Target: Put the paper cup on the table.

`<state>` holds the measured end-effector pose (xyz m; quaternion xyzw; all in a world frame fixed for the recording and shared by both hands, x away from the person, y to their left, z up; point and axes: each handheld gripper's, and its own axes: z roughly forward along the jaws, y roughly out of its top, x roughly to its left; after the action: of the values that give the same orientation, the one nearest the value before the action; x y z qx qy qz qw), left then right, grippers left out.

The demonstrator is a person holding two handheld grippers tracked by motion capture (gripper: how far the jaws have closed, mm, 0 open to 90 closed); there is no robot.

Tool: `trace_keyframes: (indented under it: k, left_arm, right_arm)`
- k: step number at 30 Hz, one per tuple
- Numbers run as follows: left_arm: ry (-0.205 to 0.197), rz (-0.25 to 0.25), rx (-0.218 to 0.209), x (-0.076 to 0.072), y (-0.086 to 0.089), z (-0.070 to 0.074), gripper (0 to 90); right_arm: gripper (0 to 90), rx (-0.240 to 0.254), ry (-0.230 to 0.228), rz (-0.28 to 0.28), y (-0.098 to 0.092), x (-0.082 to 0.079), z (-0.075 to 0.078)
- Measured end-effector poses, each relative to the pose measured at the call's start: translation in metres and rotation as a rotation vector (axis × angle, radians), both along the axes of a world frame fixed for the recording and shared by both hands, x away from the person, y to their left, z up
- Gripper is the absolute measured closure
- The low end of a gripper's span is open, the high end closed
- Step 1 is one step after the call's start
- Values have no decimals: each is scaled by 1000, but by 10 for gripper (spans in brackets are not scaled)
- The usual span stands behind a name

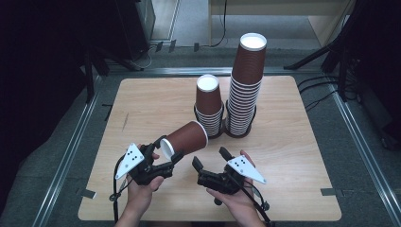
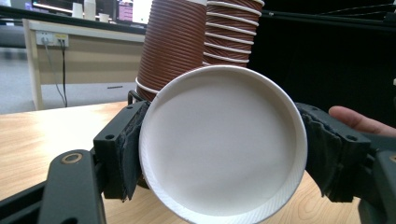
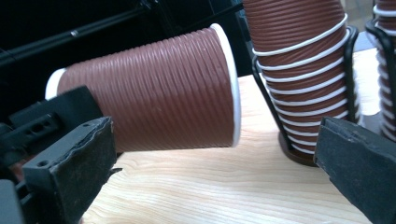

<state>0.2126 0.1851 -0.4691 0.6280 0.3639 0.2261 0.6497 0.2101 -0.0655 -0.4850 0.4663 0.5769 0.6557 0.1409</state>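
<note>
While it lies on its side above the near part of the desk (image 1: 293, 156), the cup (image 1: 187, 137) is clamped at its narrow bottom end between the pads of the left claw (image 1: 166, 152), its mouth pointing toward the two stacks. Its white base (image 2: 223, 142) faces along that claw's jaws, which press on it from both sides. Just to the right, the right claw (image 1: 209, 158) stands wide open with nothing between its jaws, close to the cup but not touching. Behind stand the short stack (image 1: 209, 105) and the tall stack (image 1: 246, 80), each in a black wire holder.
</note>
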Motion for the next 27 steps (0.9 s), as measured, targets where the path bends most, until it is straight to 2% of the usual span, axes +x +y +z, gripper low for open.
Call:
trace_keyframes:
  k: [3, 4, 8, 10, 13, 16, 19, 20, 22, 24, 25, 26, 27]
  left_arm:
    - [0, -2, 0, 0, -1, -1, 231]
    - [0, -3, 0, 0, -2, -1, 231]
    - [-2, -6, 5, -1, -4, -2, 231]
    - [-9, 1, 3, -1, -5, -2, 231]
    - [-19, 11, -13, -2, -6, -4, 231]
    - [-25, 19, -28, -2, -6, -6, 231]
    - [-21, 22, -39, -2, -5, -7, 231]
    - [-20, 21, -40, -1, -4, -7, 231]
    - [-18, 24, -44, -1, -3, -8, 231]
    - [-16, 24, -45, -1, -3, -8, 231]
    - [-16, 23, -46, -1, -3, -8, 231]
    - [-16, 22, -45, -1, -2, -8, 231]
    - [-17, 22, -44, -1, -2, -8, 231]
  right_arm:
    - [0, 103, 18, 33, 0, 0, 1]
    - [0, 120, 21, 39, 0, 0, 1]
    - [0, 153, 56, 53, 0, 1, 0]
    - [0, 163, 57, 59, -1, 1, -1]
    - [0, 205, 66, 78, 0, 1, -2]
    - [0, 233, 94, 87, 3, 0, -2]
    - [0, 269, 151, 83, 4, 1, -3]
    - [0, 286, 184, 87, 5, 2, -3]
    - [66, 282, 219, 87, 4, 4, -4]
    - [133, 264, 257, 62, 5, 5, -4]
    - [134, 262, 275, 65, 5, 6, -5]
    - [136, 270, 290, 71, 5, 7, -6]
    - [134, 299, 315, 58, 5, 7, -7]
